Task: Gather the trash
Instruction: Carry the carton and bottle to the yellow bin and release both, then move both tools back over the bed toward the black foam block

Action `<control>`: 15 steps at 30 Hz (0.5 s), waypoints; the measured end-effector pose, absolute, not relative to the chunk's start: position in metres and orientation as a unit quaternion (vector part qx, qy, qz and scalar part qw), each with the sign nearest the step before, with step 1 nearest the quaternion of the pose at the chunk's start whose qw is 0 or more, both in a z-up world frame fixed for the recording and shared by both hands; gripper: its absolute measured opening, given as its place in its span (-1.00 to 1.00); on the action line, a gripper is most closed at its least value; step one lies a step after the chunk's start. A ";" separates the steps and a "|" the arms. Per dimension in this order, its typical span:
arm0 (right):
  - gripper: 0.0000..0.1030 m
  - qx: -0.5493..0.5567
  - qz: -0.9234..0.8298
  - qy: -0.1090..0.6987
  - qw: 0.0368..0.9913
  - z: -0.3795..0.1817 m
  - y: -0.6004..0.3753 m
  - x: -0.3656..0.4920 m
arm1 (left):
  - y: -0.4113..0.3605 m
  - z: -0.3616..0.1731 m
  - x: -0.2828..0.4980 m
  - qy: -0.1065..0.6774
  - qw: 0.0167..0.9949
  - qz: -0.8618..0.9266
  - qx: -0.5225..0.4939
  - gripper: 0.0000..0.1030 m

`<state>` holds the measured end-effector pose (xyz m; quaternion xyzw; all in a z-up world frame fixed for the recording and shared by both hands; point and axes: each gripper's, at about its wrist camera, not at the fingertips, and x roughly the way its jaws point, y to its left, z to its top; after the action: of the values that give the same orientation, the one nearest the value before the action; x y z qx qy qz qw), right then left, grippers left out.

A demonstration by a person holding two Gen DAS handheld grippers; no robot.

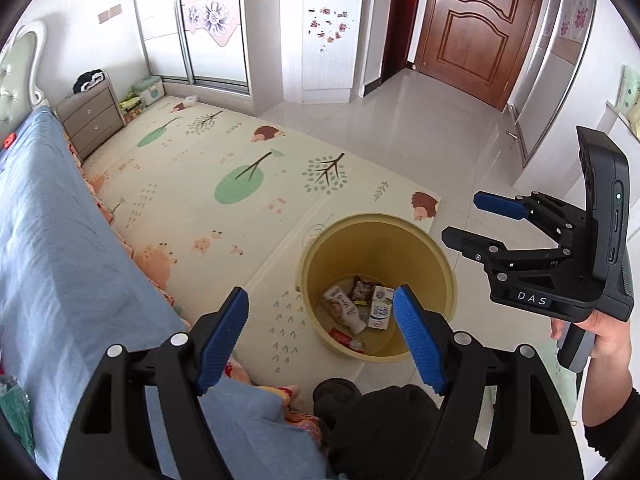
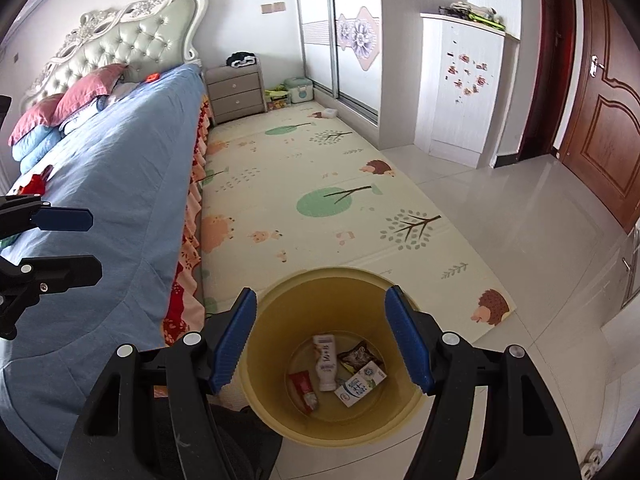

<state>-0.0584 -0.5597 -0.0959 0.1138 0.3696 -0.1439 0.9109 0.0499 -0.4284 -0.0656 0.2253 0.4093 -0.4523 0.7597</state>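
Note:
A yellow trash bucket (image 1: 440, 276) stands on the floor at the mat's corner; it also shows in the right wrist view (image 2: 280, 304). Inside lie a white tube (image 2: 325, 362), a milk carton (image 2: 360, 385), a dark snack wrapper (image 2: 357, 356) and a red wrapper (image 2: 303, 388). My left gripper (image 1: 322, 340) is open and empty, above the bucket's near left side. My right gripper (image 2: 322, 338) is open and empty, right over the bucket. The right gripper also shows in the left wrist view (image 1: 468, 220), open, to the right of the bucket.
A bed with a blue cover (image 2: 104, 184) runs along the left. A patterned play mat (image 2: 312, 184) covers the floor beside it. A nightstand (image 2: 236, 90), wardrobe doors (image 2: 352, 40), a white cabinet (image 2: 464, 80) and a brown door (image 2: 604, 128) stand beyond.

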 end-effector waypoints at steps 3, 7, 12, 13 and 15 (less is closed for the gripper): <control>0.27 0.099 -0.111 0.364 0.919 -0.083 -0.530 -0.044 | -0.392 -0.059 0.055 0.405 0.776 -0.432 0.218 0.47; 0.27 0.081 -0.059 0.356 0.929 -0.066 -0.485 -0.022 | -0.339 -0.052 0.064 0.403 0.797 -0.398 0.210 0.48; 0.27 0.063 0.005 0.347 0.936 -0.046 -0.426 0.006 | -0.264 -0.044 0.075 0.397 0.828 -0.339 0.205 0.48; 0.27 0.058 0.018 0.346 0.936 -0.043 -0.413 0.012 | -0.248 -0.042 0.077 0.394 0.835 -0.326 0.205 0.48; 0.27 0.049 0.042 0.345 0.936 -0.039 -0.388 0.020 | -0.218 -0.037 0.079 0.390 0.846 -0.300 0.206 0.49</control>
<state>0.0197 -0.3881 -0.0386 0.0490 0.3452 0.0422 0.9363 0.0792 -0.2176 -0.0375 0.2065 0.3896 -0.3003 0.8458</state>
